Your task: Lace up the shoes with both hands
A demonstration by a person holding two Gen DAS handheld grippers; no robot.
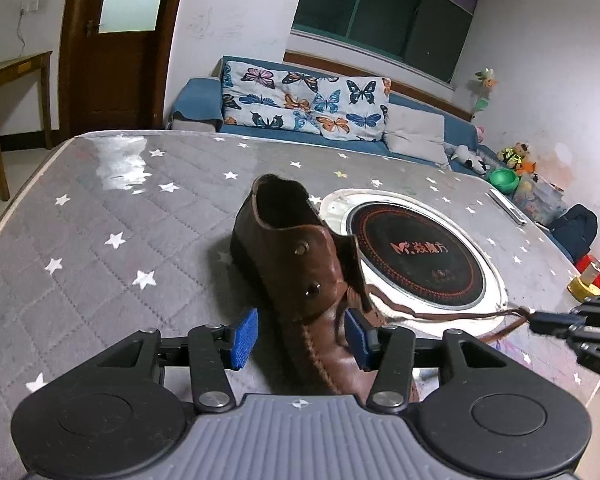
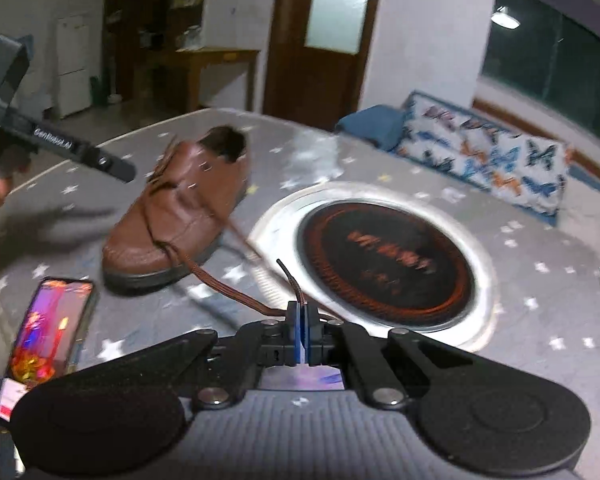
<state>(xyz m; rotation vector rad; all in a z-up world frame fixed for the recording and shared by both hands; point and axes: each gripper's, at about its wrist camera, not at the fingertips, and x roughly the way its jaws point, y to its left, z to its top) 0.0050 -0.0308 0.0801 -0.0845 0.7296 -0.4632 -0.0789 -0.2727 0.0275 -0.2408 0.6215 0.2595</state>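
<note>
Presently, in the left wrist view, the left tongs (image 1: 300,338) stand released astride the toe of the brown shoe (image 1: 296,268), whose long axis runs straight ahead, heel farthest; the right pad looks to touch leather, though I cannot confirm pressure. The lace (image 1: 452,314) leads off rightward to the right tongs (image 1: 548,322), partly cut off at the frame edge. In the right wrist view, blurred, the right tongs (image 2: 302,320) are clenched on the lace end; the shoe lies ahead-left on the table (image 2: 540,300), nearer the left hand. Eyelets are indistinct here.
</note>
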